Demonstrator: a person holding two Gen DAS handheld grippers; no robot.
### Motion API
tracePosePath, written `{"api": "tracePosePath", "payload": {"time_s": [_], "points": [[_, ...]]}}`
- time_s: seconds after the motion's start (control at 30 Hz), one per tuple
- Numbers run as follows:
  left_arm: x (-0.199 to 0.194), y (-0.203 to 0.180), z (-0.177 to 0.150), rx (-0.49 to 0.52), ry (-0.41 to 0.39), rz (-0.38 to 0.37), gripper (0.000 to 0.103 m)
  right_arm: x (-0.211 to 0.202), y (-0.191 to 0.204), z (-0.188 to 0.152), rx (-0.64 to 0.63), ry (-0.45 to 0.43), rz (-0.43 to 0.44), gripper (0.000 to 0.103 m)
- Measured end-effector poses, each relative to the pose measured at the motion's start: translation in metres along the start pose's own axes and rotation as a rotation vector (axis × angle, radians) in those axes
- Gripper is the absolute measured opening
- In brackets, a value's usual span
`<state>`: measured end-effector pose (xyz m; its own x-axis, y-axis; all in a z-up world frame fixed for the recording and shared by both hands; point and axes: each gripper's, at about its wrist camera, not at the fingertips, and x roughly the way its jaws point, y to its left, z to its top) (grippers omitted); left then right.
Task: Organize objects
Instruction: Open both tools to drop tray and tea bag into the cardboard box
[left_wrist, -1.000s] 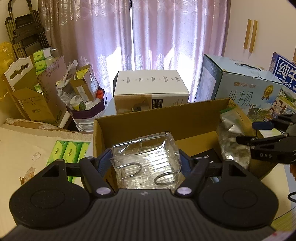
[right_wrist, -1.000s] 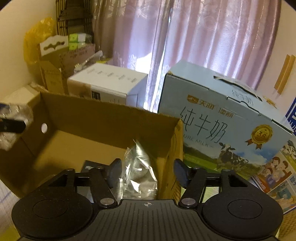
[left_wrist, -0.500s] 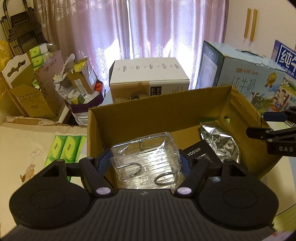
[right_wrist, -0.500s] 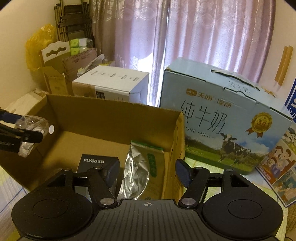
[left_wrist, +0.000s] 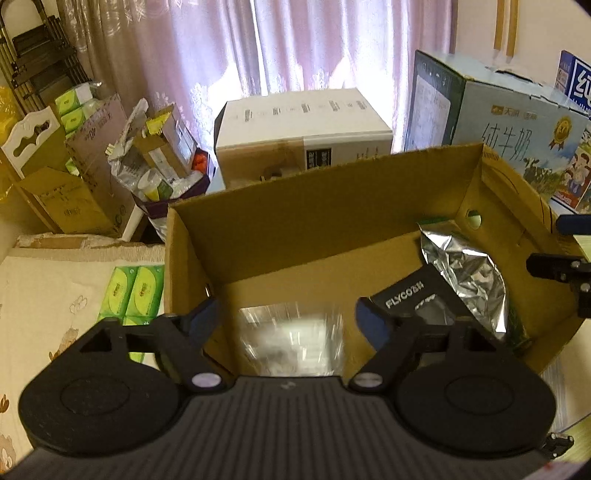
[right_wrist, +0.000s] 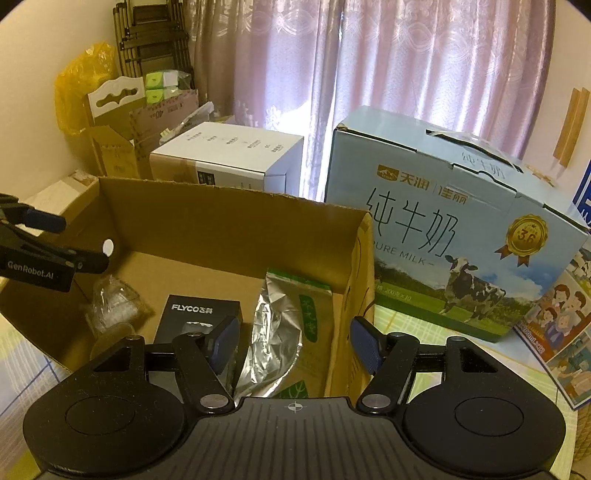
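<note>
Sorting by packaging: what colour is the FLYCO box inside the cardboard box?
Black with white lettering; the FLYCO box shows best in the right wrist view.

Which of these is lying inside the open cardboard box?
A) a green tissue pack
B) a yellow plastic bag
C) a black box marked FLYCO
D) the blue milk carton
C: the black FLYCO box lies on the floor of the cardboard box, beside a crinkled silver foil bag.

Left gripper (left_wrist: 288, 317) opening; right gripper (right_wrist: 293, 343) apart.
</note>
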<state>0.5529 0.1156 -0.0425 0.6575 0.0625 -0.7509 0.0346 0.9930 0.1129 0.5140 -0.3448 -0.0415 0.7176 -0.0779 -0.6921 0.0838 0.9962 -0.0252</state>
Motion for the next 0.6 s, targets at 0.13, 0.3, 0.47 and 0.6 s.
{"api": "tracePosePath", "payload": {"time_s": [0.13, 0.3, 0.47, 0.6], "points": [[-0.005, 0.005, 0.005, -0.001, -0.017, -0.002, 0.087, -0.006, 0.003, -0.001, 0.002, -0.009, 0.023, 0.064], [-0.016, 0.012, 0.008, -0.021, -0.017, -0.020, 0.090, -0.016, 0.007, -0.005, 0.005, -0.019, 0.044, 0.065], [-0.032, 0.016, 0.009, -0.028, -0.026, -0.040, 0.091, -0.031, 0.010, -0.011, 0.024, -0.038, 0.057, 0.065], [-0.047, 0.018, 0.007, -0.038, -0.033, -0.050, 0.091, -0.046, 0.012, -0.016, 0.047, -0.057, 0.071, 0.066]]}}
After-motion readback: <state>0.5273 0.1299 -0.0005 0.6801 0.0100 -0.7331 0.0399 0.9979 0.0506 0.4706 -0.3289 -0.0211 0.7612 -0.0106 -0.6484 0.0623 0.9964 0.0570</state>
